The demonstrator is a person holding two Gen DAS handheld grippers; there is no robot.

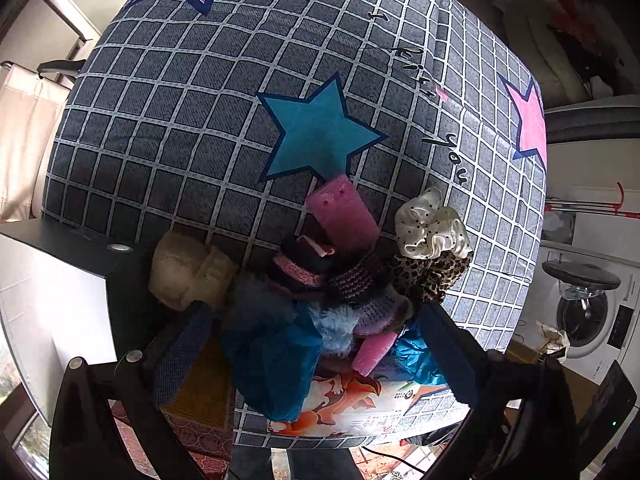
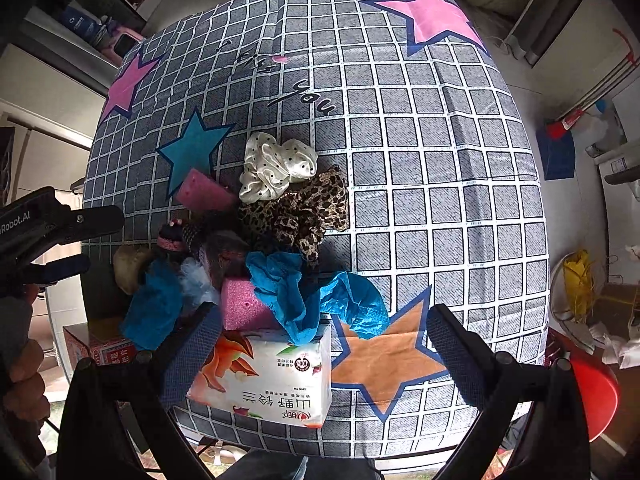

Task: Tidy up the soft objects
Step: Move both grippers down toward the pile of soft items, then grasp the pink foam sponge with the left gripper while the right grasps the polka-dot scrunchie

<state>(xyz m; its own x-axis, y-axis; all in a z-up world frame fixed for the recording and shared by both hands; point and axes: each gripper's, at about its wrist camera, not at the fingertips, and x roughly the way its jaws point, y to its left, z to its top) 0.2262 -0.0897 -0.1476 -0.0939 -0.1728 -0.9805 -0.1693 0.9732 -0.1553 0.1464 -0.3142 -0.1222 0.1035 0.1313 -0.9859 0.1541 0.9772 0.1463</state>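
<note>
Blue-padded, both grippers gape wide, gripping nothing: left gripper (image 1: 316,352) over the soft pile (image 1: 320,280), right gripper (image 2: 320,344) over the tissue pack (image 2: 268,380) at 6 o'clock on the checked sheet (image 2: 440,200).

My left wrist camera looks forward and down along its tool (image 1: 316,344), close over a heap of soft things (image 1: 320,280) at the near edge of the checked cloth (image 1: 180,120). My right wrist camera looks down along its own tool (image 2: 324,344) from a little further back and to the right, so more cloth shows. Both views share the heap, the tissue pack (image 2: 264,380) and the teal star (image 1: 316,132). The right view also catches the left tool at its left edge.
</note>
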